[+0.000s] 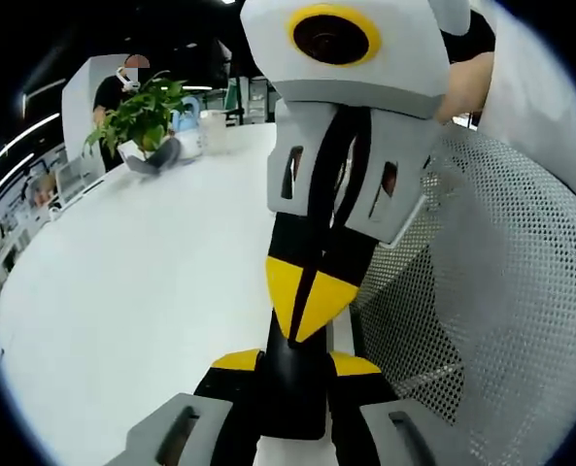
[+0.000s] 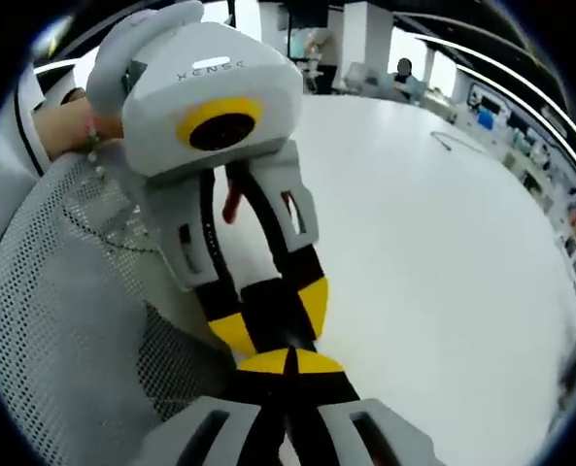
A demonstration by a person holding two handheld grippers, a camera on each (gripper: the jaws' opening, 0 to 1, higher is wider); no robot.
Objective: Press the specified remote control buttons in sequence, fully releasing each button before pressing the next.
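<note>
A black remote control (image 1: 292,398) stands edge-on between the yellow-tipped jaws of my left gripper (image 1: 295,364), which is shut on it. My right gripper (image 1: 307,313) comes down from above with its jaws shut together, and its yellow tips rest against the remote's upper end. In the right gripper view, my right gripper (image 2: 289,361) points its joined tips at the remote (image 2: 278,309), held by the left gripper (image 2: 273,316). The remote's buttons are hidden.
Both grippers hover at the edge of a wide white table (image 1: 142,282), beside a grey mesh chair back (image 1: 491,291). A potted plant (image 1: 147,112) and cups stand far back. A person's hand (image 2: 64,126) holds the left gripper. A person sits in the distance.
</note>
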